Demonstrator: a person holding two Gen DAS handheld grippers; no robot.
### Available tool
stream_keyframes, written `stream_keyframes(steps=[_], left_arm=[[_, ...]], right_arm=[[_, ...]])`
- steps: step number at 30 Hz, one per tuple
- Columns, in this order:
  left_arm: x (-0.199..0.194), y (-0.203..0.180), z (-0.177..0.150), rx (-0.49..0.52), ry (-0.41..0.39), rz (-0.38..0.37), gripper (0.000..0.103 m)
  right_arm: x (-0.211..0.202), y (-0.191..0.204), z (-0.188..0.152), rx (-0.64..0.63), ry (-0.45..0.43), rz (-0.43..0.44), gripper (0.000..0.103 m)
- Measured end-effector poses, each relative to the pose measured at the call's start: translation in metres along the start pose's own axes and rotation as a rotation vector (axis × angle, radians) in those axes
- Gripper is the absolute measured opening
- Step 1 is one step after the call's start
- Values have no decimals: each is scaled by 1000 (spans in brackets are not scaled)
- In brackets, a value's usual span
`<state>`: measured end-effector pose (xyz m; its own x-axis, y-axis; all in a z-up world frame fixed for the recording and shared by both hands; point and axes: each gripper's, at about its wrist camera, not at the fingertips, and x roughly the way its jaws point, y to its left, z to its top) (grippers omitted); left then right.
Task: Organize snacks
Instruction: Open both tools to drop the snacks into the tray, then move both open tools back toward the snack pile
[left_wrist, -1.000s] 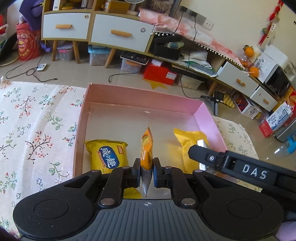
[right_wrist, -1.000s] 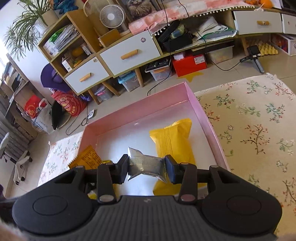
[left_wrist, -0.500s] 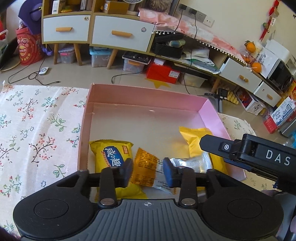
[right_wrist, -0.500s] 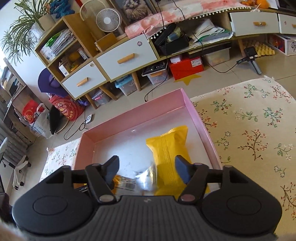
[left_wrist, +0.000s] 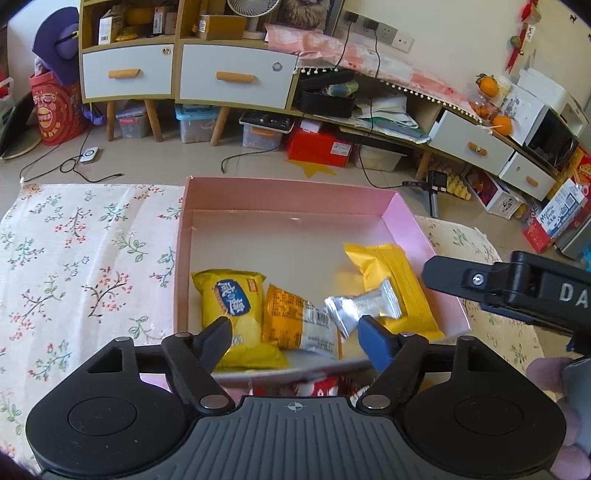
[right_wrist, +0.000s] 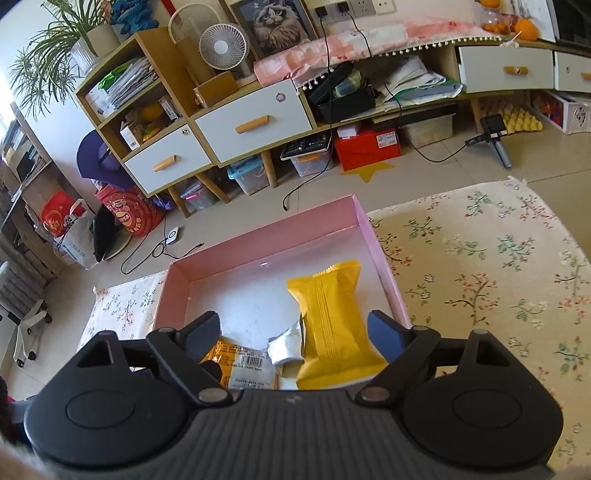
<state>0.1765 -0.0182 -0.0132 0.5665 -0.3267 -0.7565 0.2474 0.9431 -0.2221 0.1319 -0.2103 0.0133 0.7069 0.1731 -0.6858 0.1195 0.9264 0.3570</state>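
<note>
Snacks lie in the pink box now, four that I can count, all crowded toward its near edge. From my left view, the yellow chip bag sits at about nine o'clock of the group, the orange packet leans against it in the middle, the small silver wrapper rests partly on the big yellow pouch out at three o'clock.

My left gripper has just been opening and its jaws stand wide, nothing pinched between them; the orange packet lies below, free of my pads. My right gripper has likewise just been spreading its jaws and holds nothing; in its view the silver wrapper lies loose between the orange packet and the yellow pouch.

I judge this pair of drops finished. The far half of the box is bare, so there is room. Something red and white peeks out just under my left gripper at six o'clock, outside the box; I cannot tell what it is, but it may be another snack waiting. The flowered cloth at three o'clock of the box shows no snacks. What remains, I think, is fetching any leftovers and perhaps straightening the pile, since the wrapper overlaps the pouch.
</note>
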Motion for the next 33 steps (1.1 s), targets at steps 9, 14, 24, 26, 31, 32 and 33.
stream_keyframes(steps=[9,14,24,26,31,32,33], left_arm=[[-32,-2,-18,57,-2,10,89],[-51,-2,-29,94,-8,22,95],[-80,5,-59,118,-8,33,99],[-83,8,-67,115,-9,35,99],[-84,16,-80,111,-12,39,101],[-85,17,-83,111,-17,41,101],[-85,19,-86,111,-26,47,101]], right_arm=[[-25,1,-12,-50,0,-25,97],[-38,5,-26,-91,5,-40,100],[-58,5,-53,-114,21,-39,103],[-61,5,-59,-126,23,-44,103],[-65,3,-74,-154,19,-55,103],[-65,3,-76,-154,17,-58,103],[-63,0,-80,-152,14,-64,103]])
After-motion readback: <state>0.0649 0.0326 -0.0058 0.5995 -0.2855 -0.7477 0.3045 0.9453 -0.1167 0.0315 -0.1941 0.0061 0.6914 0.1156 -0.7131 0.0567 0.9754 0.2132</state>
